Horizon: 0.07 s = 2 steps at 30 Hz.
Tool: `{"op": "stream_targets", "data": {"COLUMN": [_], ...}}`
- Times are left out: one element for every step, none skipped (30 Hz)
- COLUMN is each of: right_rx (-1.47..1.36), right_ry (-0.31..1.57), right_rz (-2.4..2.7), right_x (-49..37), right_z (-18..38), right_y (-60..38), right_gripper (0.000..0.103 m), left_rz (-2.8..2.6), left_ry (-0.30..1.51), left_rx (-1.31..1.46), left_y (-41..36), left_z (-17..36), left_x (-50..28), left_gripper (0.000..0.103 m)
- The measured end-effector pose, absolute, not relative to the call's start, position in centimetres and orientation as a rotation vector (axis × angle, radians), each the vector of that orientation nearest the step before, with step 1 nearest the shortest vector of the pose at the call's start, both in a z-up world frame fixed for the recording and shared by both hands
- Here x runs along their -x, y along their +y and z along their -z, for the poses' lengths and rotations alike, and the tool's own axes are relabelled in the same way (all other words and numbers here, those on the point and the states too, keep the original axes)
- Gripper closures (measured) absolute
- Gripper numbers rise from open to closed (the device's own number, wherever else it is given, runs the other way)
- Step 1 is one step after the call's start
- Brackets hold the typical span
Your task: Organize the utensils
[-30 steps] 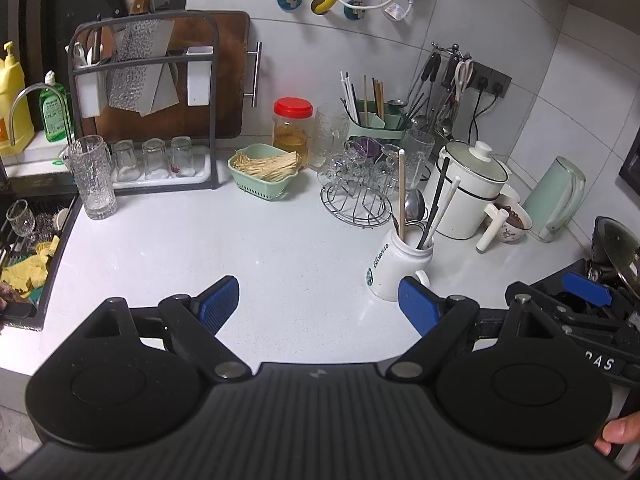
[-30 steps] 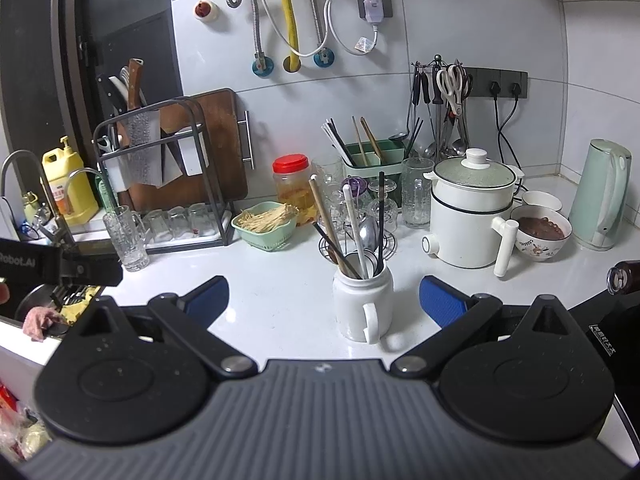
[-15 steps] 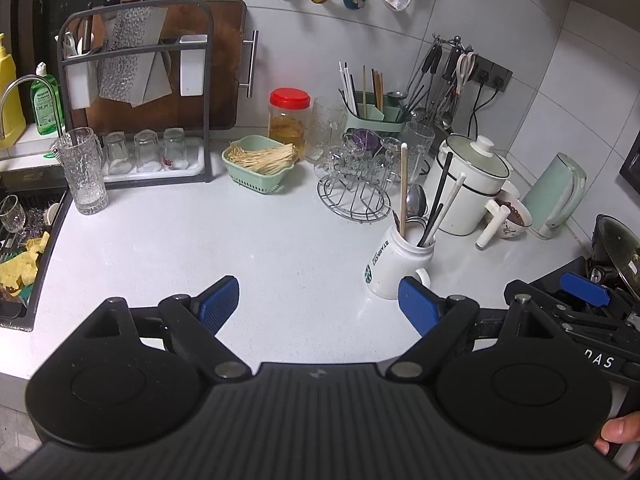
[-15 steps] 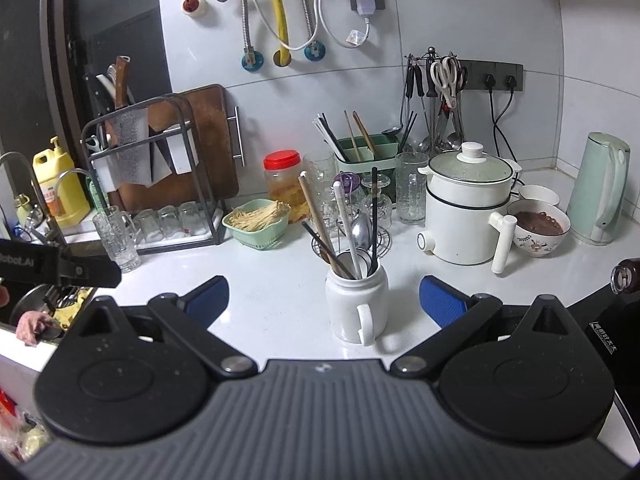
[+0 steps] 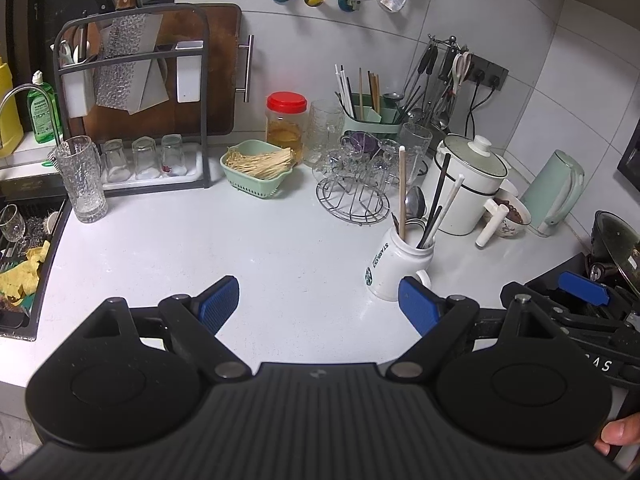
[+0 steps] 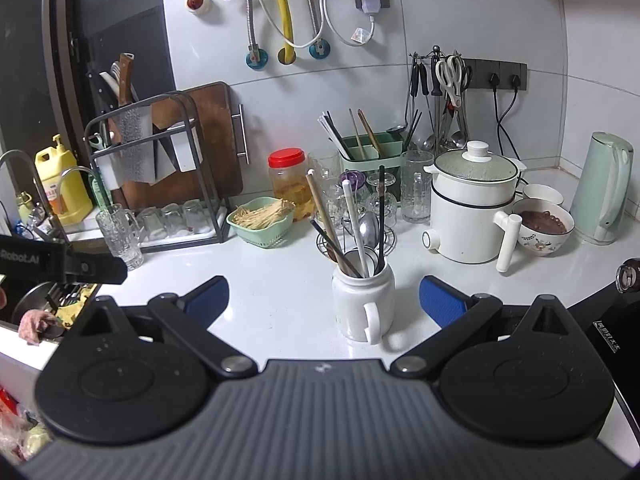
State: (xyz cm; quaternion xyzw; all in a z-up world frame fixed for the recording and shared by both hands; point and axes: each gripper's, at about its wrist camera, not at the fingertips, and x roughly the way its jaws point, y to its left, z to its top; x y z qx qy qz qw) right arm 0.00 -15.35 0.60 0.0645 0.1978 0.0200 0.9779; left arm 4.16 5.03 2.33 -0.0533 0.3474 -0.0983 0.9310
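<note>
A white mug (image 5: 394, 268) (image 6: 362, 300) stands on the white counter (image 5: 240, 248). It holds a wooden chopstick (image 6: 322, 216), a white one, black ones and metal spoons (image 6: 368, 230). My left gripper (image 5: 319, 305) is open and empty, and the mug sits just beyond its right finger. My right gripper (image 6: 324, 300) is open too. The mug stands ahead between its blue pads (image 6: 442, 300), untouched. A green utensil holder (image 5: 374, 118) (image 6: 370, 152) with more chopsticks sits at the back wall.
Behind the mug are a wire rack of glasses (image 5: 352, 184), a white pot (image 6: 468, 208), a bowl (image 6: 542, 228) and a kettle (image 6: 604, 188). A green basket (image 5: 258, 170), a jar and a knife rack (image 5: 132, 92) stand left. The sink (image 5: 24, 248) is at far left.
Both views sway only slightly. Nothing on the counter has moved, and both grippers stay open.
</note>
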Motion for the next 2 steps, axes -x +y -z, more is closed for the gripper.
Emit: {"op": "stream_targets", "data": {"right_rx": [-0.130,-0.129], "right_ry": [0.398,0.398], "right_rz": [-0.040,-0.040], "right_x": [0.05,-0.01], "right_z": [-0.61,-0.60], "right_y": [-15.33,-15.37], "right_gripper": [0.000,0.000], "left_rz": [0.204,0.205], "left_ry": [0.709,0.708], "left_rx": [0.106,0.102], "left_y": [4.96,4.90], "left_z": [-2.36,-2.36], "left_x": [-4.12,-4.12], "left_gripper": [0.013,0.012]}}
